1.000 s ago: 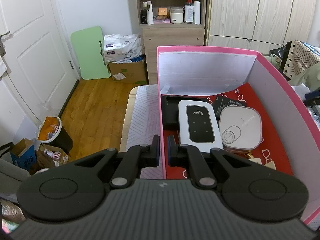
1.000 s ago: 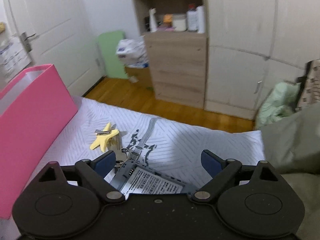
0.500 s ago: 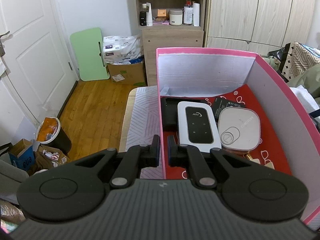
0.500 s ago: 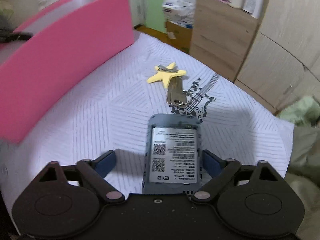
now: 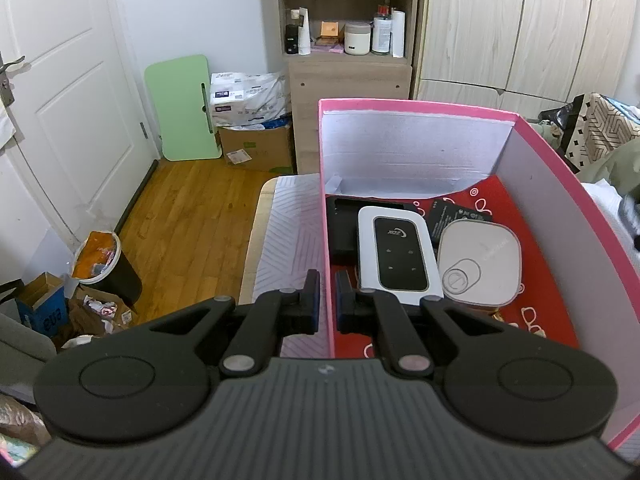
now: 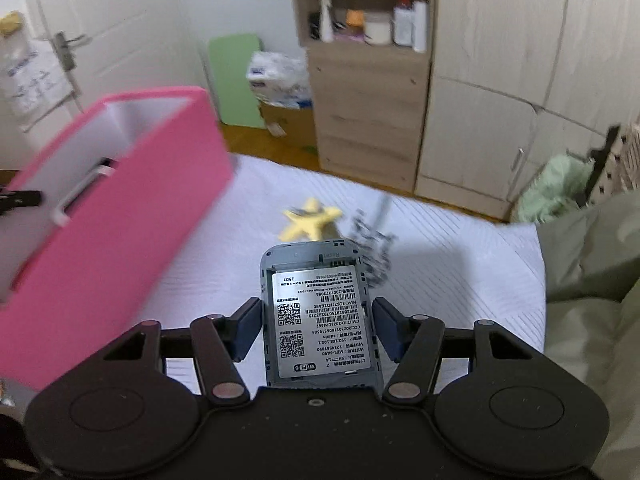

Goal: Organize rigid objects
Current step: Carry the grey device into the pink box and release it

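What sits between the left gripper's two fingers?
In the left wrist view, the left gripper is clamped on the near wall of the pink box; one finger is outside it, the other inside.

- My left tongs [image 5: 327, 298] straddle the near-left wall of the box [image 5: 416, 106], one finger inside, one outside.
- In the box, the router [image 5: 394, 254] lies left of the square device [image 5: 480, 264], touching it.
- My right tongs [image 6: 318, 330] have been closing around the opened modem [image 6: 320, 312]; the box sits left of it, the star keyring [image 6: 310, 222] behind on the bed [image 6: 460, 264].
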Action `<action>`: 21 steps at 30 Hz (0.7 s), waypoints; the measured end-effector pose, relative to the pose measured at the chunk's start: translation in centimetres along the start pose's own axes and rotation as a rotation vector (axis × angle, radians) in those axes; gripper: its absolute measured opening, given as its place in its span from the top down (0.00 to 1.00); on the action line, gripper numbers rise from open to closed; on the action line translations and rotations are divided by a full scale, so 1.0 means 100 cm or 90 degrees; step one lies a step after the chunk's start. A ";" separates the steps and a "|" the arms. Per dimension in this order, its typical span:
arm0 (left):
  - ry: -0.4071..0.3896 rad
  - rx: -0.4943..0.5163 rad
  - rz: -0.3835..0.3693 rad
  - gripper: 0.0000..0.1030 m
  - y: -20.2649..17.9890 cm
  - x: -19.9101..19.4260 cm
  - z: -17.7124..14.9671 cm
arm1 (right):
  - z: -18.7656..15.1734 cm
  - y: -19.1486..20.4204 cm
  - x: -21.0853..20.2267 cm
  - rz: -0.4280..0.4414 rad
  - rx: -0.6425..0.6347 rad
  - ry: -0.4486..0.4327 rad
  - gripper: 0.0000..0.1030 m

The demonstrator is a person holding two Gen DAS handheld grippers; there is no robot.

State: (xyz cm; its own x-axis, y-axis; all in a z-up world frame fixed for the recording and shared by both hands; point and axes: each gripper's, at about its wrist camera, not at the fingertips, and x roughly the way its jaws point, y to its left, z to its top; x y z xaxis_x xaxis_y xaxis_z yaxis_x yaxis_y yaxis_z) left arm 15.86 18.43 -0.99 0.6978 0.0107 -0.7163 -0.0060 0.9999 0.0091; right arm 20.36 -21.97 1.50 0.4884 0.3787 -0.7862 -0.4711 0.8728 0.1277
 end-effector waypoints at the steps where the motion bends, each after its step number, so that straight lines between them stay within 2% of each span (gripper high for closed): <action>1: -0.001 0.002 -0.001 0.93 0.000 0.000 0.000 | 0.004 0.008 -0.004 0.012 -0.012 -0.015 0.36; 5: -0.006 -0.003 -0.006 0.93 0.002 -0.001 -0.002 | 0.022 0.039 -0.030 0.061 -0.063 -0.075 0.36; 10: -0.003 -0.012 -0.011 0.93 0.004 0.000 -0.002 | 0.051 0.081 -0.038 0.181 -0.118 -0.102 0.36; 13: -0.003 -0.012 -0.012 0.93 0.004 0.000 -0.002 | 0.066 0.111 -0.019 0.278 -0.118 -0.041 0.36; 15: -0.003 -0.013 -0.012 0.93 0.005 0.000 -0.002 | 0.071 0.136 0.002 0.314 -0.128 0.019 0.36; 18: -0.003 -0.012 -0.012 0.93 0.005 0.000 -0.002 | 0.073 0.164 0.032 0.329 -0.174 0.090 0.36; 21: -0.004 -0.018 -0.016 0.93 0.007 0.000 -0.003 | 0.072 0.188 0.059 0.310 -0.237 0.142 0.36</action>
State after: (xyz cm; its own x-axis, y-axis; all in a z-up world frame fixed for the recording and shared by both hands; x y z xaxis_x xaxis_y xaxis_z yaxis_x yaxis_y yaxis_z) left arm 15.64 19.18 -1.14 0.7025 -0.0138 -0.7115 -0.0085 0.9996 -0.0279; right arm 19.65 -1.17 3.60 0.0095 0.5956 -0.8032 -0.8422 0.4378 0.3146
